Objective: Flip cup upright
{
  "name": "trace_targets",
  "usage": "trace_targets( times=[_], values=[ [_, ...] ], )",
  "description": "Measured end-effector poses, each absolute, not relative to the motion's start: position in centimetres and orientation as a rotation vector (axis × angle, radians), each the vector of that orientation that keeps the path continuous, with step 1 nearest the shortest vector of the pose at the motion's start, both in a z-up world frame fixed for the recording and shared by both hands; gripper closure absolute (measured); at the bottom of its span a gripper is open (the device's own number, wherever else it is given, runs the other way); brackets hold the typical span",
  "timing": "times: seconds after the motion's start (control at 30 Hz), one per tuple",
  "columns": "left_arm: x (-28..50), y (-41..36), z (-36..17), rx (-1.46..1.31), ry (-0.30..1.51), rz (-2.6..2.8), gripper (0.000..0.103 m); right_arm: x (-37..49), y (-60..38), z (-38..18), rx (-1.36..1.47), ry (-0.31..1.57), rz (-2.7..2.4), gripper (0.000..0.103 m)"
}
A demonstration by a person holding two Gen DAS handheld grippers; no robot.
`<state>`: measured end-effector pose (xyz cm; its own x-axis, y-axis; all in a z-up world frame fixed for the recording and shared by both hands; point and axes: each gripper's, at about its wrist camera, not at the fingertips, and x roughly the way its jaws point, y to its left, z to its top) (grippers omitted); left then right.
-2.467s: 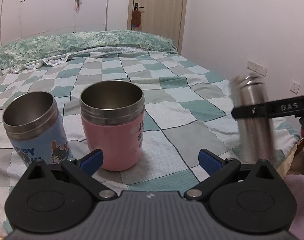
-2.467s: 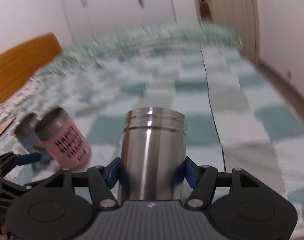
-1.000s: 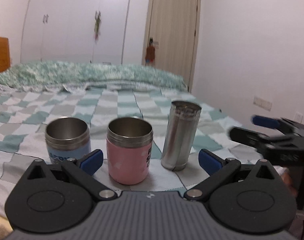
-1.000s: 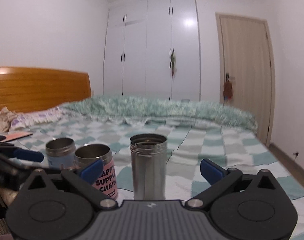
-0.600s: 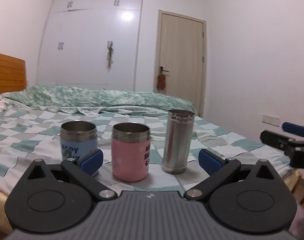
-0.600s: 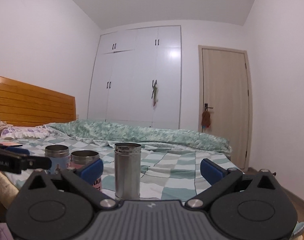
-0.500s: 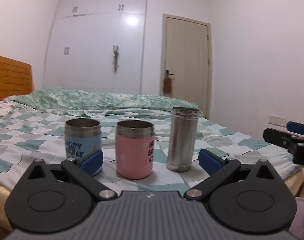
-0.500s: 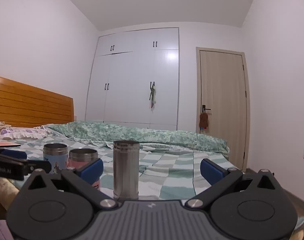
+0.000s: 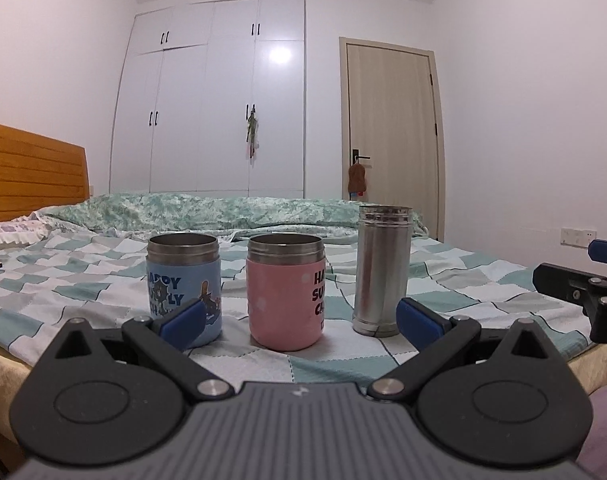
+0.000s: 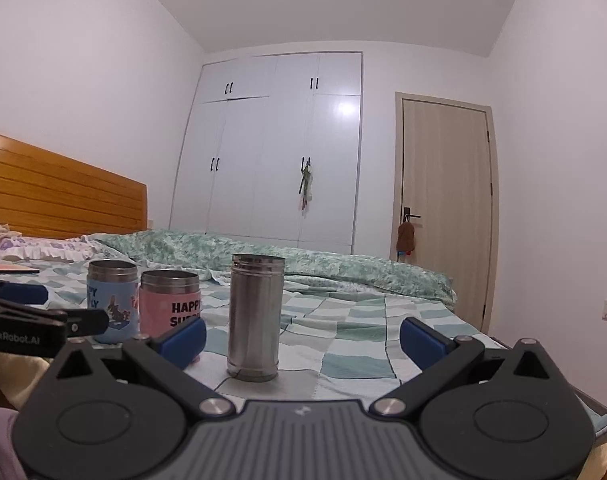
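Note:
Three cups stand upright in a row on the bed. A tall steel cup (image 9: 381, 270) (image 10: 255, 316) is on the right, a pink cup (image 9: 286, 296) (image 10: 170, 305) in the middle, a blue cup (image 9: 183, 280) (image 10: 112, 294) on the left. My left gripper (image 9: 301, 320) is open and empty, held back from the cups near the bed's front edge. My right gripper (image 10: 303, 338) is open and empty, also held back from the steel cup. Each gripper shows at the edge of the other's view.
The bed has a green and white checked quilt (image 9: 443, 276) and a rumpled duvet (image 9: 223, 212) behind the cups. A wooden headboard (image 10: 55, 200) is at the left. A white wardrobe (image 9: 223, 112) and a door (image 9: 391, 132) stand behind.
My right gripper has let go of the steel cup, which now stands upright on the bed. Both grippers have pulled back and lowered, level with the cups.

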<state>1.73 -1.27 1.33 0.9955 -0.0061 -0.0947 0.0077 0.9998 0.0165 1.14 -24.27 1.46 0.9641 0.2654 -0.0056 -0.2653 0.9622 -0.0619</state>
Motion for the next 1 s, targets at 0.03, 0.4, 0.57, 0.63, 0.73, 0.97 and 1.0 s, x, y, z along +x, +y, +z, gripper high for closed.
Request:
trace_targets(
  times=[0.03,0.4,0.57,0.63,0.73,0.97,1.0],
  values=[
    [1.72,-1.29,1.31,0.019,0.093,-0.007,0.0,1.12,-24.18,1.44,-0.064,-0.003,0.267,0.0],
    [1.82,-1.28,1.2,0.015,0.091,-0.01,0.0,1.24,-24.14,1.39,-0.073,-0.003,0.266,0.0],
    [1.81,-1.35,1.23,0.015,0.09,-0.011,0.0,1.25,-24.12,1.39,-0.074,-0.002,0.266,0.0],
    [1.79,-1.37,1.22,0.014,0.09,-0.011,0.0,1.23,-24.12,1.39,-0.074,-0.003,0.266,0.0],
    [1.78,-1.33,1.24,0.015,0.09,-0.012,0.0,1.23,-24.11,1.39,-0.074,-0.003,0.266,0.0],
    [1.66,-1.47,1.27,0.011,0.087,-0.011,0.0,1.23,-24.13,1.4,-0.075,-0.002,0.266,0.0],
    [1.66,-1.45,1.28,0.01,0.087,-0.013,0.0,1.22,-24.13,1.4,-0.075,-0.003,0.266,0.0]
  ],
)
